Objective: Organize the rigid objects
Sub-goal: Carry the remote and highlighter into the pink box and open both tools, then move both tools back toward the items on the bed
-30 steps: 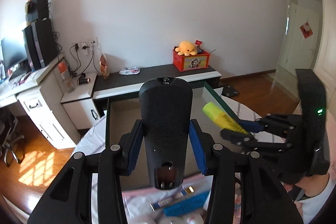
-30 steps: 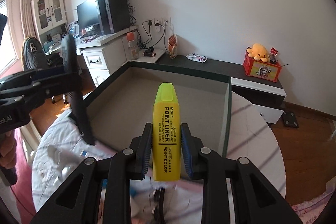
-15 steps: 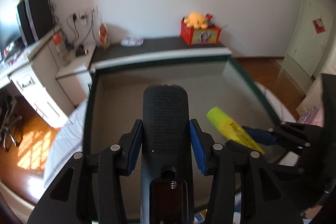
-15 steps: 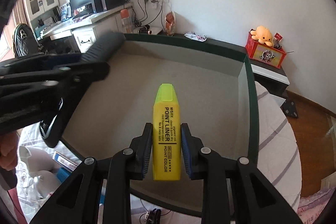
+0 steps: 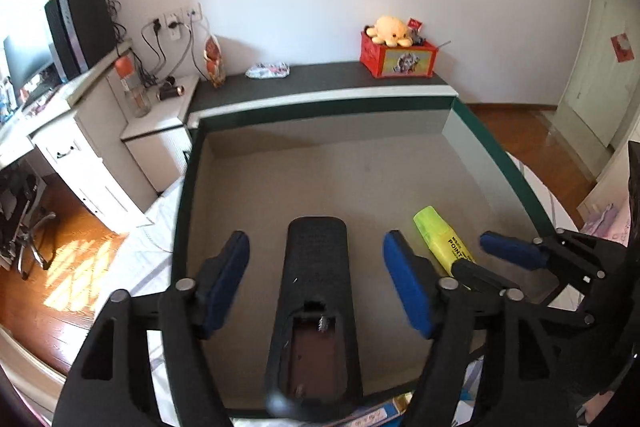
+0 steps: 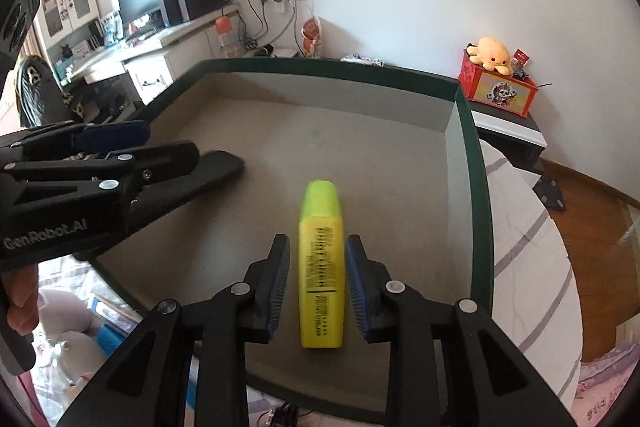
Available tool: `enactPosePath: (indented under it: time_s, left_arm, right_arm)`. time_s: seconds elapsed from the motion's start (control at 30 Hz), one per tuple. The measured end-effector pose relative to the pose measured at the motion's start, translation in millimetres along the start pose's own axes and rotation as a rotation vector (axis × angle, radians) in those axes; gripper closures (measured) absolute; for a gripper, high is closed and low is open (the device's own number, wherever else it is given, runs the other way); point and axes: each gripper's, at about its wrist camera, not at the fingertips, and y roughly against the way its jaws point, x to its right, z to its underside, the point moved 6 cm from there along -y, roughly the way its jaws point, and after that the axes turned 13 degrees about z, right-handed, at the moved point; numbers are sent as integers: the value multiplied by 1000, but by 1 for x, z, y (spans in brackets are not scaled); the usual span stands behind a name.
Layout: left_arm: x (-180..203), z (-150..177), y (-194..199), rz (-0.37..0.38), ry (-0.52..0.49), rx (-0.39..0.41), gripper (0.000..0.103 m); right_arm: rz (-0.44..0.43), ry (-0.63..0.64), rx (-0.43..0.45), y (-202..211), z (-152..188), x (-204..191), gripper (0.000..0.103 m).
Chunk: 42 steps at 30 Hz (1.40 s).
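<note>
Inside, felt-lined tray (image 5: 500, 163) — slab-shaped black remote (image 5: 316, 291), blocky yellow highlighter (image 6: 322, 267).

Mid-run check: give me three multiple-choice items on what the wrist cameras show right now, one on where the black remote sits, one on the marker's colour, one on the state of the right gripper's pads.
1. Where does the black remote lie?
A. Inside the green-rimmed tray
B. On the dark cabinet by the red box
C. On the wooden floor

2. What colour is the highlighter?
A. Blue
B. Yellow
C. Red

3. How do the right gripper's pads stand to the highlighter?
A. Pressed tight on it
B. Apart from it, gaps on both sides
C. Nowhere near it

Answers:
1 A: it rests on the tray's grey floor, between the left gripper's widely parted blue pads.
2 B: its body is yellow with a greener cap.
3 B: the jaws are opening, and the right wrist view shows clear space on each side.
</note>
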Motion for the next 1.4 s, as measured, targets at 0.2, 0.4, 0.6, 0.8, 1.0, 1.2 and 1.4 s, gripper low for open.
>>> enactPosePath:
  time_s: [0.2,0.4,0.6,0.8,1.0,1.2,1.4]
  left_arm:
    - [-2,13,50,-56,-21,76,14]
    - [-4,52,85,-109,-60,75,7]
    - [-17,89,102,-155,5,60,7]
    - [-5,119,148,-69,75,164,3]
    - [8,155,172,-76,48,177,0]
    - [21,183,173,-41,41,145,0]
    - [31,201,163,-43,17,100,0]
  right_arm:
    - [6,-35,81,47,0,8,43]
    - [-3,-49,139,95,15,9,28]
    - [-9,-47,146,122,41,5,28]
    - [6,-73,163,150,79,7,28]
    - [21,-101,146,165,115,11,27]
    - [25,-98,110,165,139,7,27]
    - [34,-97,91,165,153,5,27]
